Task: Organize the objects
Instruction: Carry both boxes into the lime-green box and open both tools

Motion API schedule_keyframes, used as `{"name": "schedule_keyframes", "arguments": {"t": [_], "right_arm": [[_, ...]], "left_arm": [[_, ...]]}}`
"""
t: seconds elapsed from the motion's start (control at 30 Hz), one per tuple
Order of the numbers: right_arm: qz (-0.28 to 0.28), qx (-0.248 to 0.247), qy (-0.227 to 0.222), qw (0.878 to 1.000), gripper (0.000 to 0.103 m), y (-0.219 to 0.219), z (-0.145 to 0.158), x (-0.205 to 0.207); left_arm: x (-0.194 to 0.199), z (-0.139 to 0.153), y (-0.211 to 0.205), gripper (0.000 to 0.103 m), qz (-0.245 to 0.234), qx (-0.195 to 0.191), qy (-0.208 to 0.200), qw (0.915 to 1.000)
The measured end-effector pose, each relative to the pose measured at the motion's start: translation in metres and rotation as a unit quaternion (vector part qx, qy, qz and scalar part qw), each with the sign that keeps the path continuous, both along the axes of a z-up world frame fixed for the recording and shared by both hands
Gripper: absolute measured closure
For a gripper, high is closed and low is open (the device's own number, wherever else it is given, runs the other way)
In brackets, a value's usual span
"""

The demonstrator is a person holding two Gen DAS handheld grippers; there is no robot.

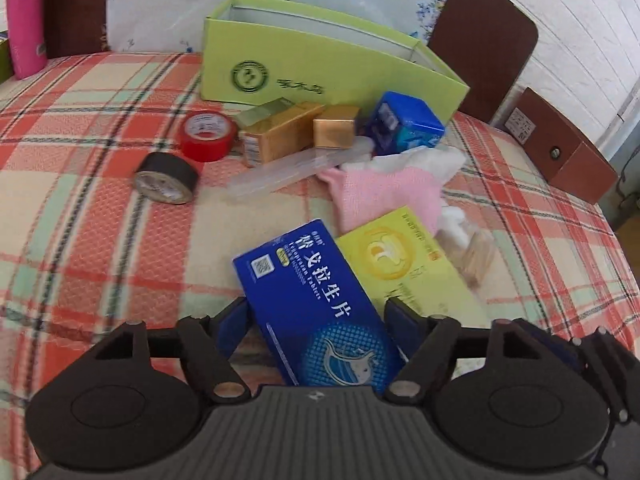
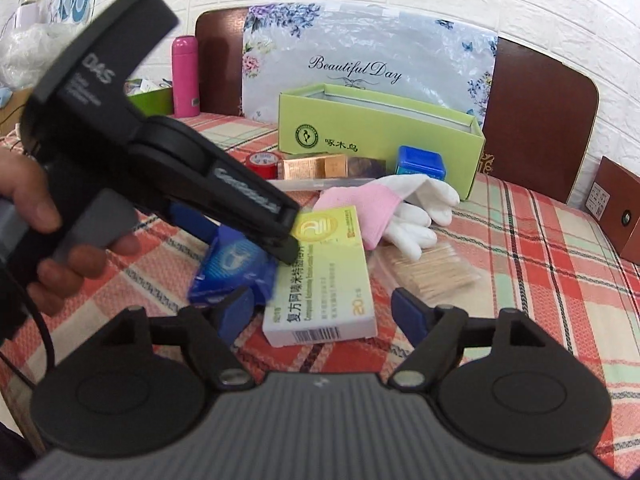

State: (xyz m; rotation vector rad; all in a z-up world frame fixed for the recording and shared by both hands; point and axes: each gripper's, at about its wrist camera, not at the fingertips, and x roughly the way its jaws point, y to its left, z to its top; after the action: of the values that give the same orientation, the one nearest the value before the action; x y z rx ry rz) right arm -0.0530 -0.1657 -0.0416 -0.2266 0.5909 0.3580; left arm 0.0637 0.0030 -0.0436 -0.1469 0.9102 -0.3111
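Barely begun: green box (image 1: 280,64) looks empty, clutter all outside; left gripper (image 1: 316,312) gapes astride the blue packet (image 1: 308,292), right gripper (image 2: 324,308) gapes over the yellow packet (image 2: 324,276); neither grips.

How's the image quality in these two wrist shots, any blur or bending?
Left wrist view: the blue medicine box reads sharp; the red tape roll looks soft. Right wrist view: the left gripper is smeared; the yellow-green open box stays crisp. Both bow at their edges.

"Beautiful Day" on floral bag (image 2: 360,68), "DAS" on left gripper (image 2: 98,68), "20" on yellow box (image 2: 324,272).
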Motion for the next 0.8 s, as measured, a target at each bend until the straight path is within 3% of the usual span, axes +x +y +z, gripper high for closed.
{"name": "schedule_keyframes", "arguments": {"t": [0.07,0.2,0.3,0.4,0.47,0.53,0.8], "right_arm": [[0.008,-0.006,0.002,1.0,0.024,0.005,-0.005,0.004],[0.011,-0.026,-0.001,1.0,0.023,0.018,-0.015,0.014],[0.007,-0.02,0.029,0.999,0.037,0.018,-0.019,0.021],[0.021,0.019,0.059,0.998,0.037,0.014,-0.017,0.019],[0.017,0.017,0.059,0.998,0.037,0.014,-0.017,0.02],[0.011,0.016,0.056,0.998,0.029,0.014,-0.017,0.023],[0.019,0.005,0.049,0.999,0.027,0.025,-0.018,0.045]], "left_arm": [[-0.001,0.001,0.013,0.041,0.015,0.025,0.001,0.9996],[-0.003,0.003,0.034,0.039,0.036,0.023,0.008,0.999],[-0.006,0.004,0.033,0.034,0.03,0.029,0.011,0.9991],[-0.008,0.004,0.028,0.034,0.007,0.048,0.006,0.9988],[-0.01,0.003,0.026,0.034,-0.004,0.055,0.003,0.9985],[-0.011,0.002,0.026,0.034,-0.004,0.063,0.005,0.998],[-0.01,-0.002,0.025,0.033,-0.006,0.083,-0.004,0.9965]]}}
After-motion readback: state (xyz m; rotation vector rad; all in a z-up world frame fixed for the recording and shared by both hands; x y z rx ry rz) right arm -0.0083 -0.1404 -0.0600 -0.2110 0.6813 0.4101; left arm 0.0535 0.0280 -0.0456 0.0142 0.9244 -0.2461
